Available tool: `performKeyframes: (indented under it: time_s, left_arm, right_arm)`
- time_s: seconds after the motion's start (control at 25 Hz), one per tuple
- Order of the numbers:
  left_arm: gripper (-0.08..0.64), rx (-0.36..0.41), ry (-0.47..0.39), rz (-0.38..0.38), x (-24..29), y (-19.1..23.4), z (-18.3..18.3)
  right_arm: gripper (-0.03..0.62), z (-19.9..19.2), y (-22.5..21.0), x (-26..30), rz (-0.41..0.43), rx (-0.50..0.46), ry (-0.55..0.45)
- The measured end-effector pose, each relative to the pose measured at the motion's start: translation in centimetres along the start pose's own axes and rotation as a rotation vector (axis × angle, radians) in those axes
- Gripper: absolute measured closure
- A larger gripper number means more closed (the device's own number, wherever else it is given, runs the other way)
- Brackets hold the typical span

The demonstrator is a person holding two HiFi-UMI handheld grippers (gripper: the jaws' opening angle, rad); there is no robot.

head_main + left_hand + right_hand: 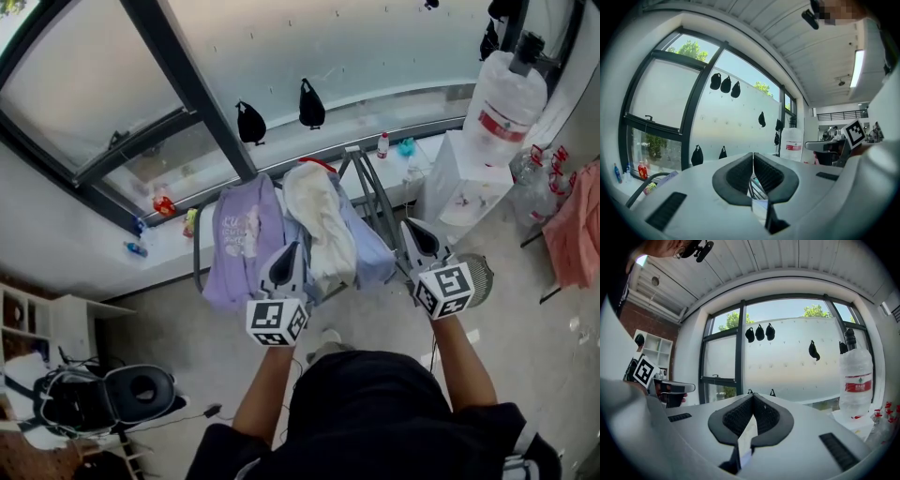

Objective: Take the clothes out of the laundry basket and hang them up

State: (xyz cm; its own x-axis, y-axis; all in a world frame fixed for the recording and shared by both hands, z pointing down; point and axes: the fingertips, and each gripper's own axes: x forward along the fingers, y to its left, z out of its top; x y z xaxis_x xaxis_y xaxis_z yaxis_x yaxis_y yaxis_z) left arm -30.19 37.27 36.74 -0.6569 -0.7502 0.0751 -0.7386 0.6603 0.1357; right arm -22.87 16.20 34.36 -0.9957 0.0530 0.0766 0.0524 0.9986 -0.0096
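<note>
A drying rack point(361, 178) stands by the window. Over it hang a purple shirt point(246, 236), a cream garment point(319, 217) and a pale blue garment point(373, 255). My left gripper point(292, 247) is held up in front of the rack between the purple and cream pieces, jaws shut with nothing in them point(753, 154). My right gripper point(411, 226) is raised at the rack's right end, also shut and empty point(753, 395). Both gripper views look over the jaws at the window. A round mesh basket point(480, 278) shows partly behind the right gripper's marker cube.
A large water bottle point(507, 94) sits on a white stand point(459, 183) at the right. A pink cloth point(574, 234) hangs at the far right. Black pouches point(250, 123) hang on the window glass. A black and white bag point(112, 398) lies on the floor at lower left.
</note>
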Motion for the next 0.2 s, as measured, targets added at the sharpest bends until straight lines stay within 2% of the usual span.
performKeyframes:
  time_s: [0.2]
  left_arm:
    - [0.549,-0.008,-0.004,0.007,0.0,-5.3,1.1]
  right_arm:
    - [0.594,1.2,-2.5,-4.0,0.024,0.01,0.0]
